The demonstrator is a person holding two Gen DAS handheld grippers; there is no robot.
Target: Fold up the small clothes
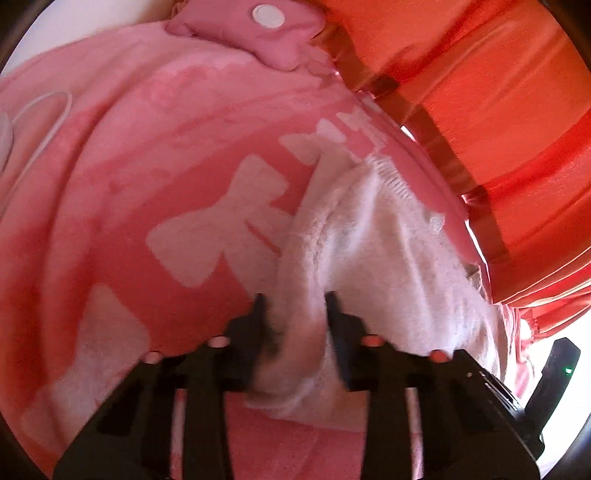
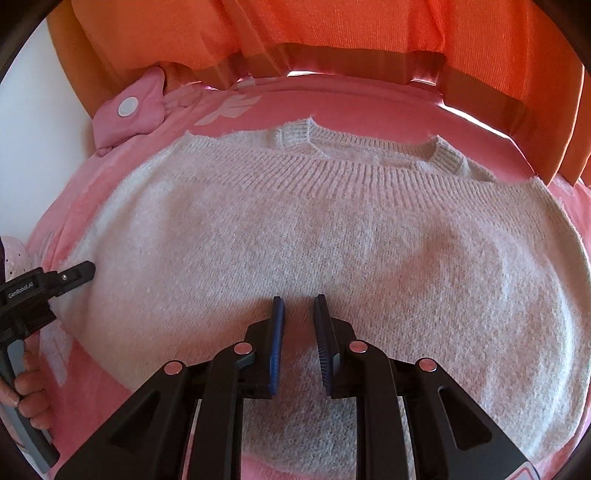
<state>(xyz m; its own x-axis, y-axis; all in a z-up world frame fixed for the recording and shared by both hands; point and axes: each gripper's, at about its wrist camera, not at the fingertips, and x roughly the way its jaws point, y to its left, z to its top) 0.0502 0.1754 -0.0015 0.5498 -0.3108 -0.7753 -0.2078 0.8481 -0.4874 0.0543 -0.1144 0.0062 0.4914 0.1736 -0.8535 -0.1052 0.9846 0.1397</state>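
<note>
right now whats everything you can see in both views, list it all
sweater: one, white knit, lying on the blanket, hem folded up short of the ribbed collar
blanket: one, pink with white bow shapes, under the sweater
small cushion: one, pink with a white round spot, at the blanket's far left corner
curtain: orange, hanging beyond the blanket
cable: one, white, looped on the blanket at far left of the left view
left gripper: black, fingers closed on the sweater's left edge
right gripper: black with blue pads, jaws apart over the sweater's near middle, gripping nothing
hand: one, holding the left gripper's handle
</note>
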